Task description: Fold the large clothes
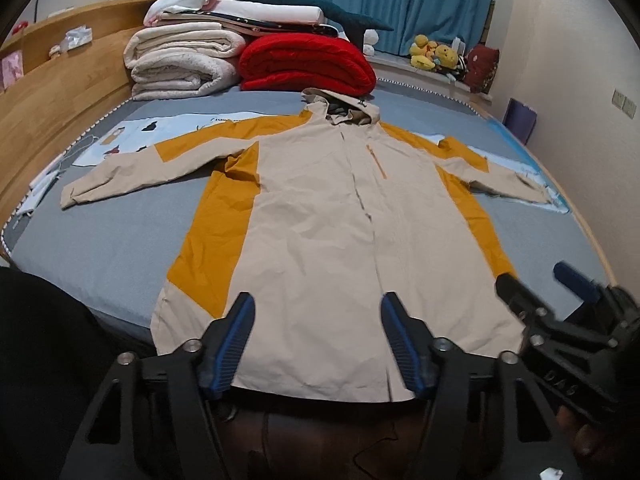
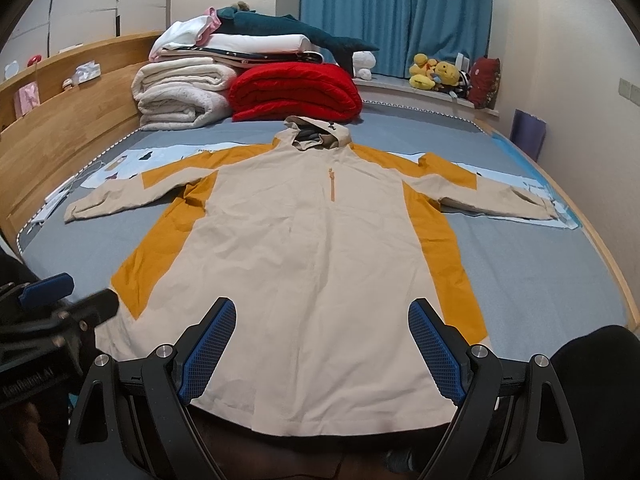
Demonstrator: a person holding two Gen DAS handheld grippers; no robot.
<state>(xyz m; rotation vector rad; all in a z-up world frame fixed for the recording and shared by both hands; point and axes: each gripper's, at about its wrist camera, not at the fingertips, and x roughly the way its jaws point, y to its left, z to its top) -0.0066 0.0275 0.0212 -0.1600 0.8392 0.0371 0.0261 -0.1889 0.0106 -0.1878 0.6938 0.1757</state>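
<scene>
A: Across the bed (image 1: 100, 248), left to right: the jacket's left sleeve (image 1: 120, 178) runs out toward the headboard (image 1: 60, 92) side, the body lies in the middle, the other sleeve (image 1: 500, 184) reaches toward the right edge.

B: Jacket (image 1: 320, 220) orientation?

A: Flat, front up, hood (image 1: 340, 110) at the far end, hem at the near edge. Long axis runs near to far, straight away from both tools.

B: Left hand-held gripper (image 1: 318, 340)?

A: Over the near hem, left of centre. Jaws partly spread, nothing pinched; cloth shows between the blue pads, untouched.

B: Right hand-held gripper (image 2: 322, 344)?

A: Just beside it, over the hem's right half. Spread wider, empty.

B: Nearer hand per sleeve?

A: Judgement: each hand takes its own side; both sleeves lie far from the hem, so either reach goes forward and outward.
</scene>
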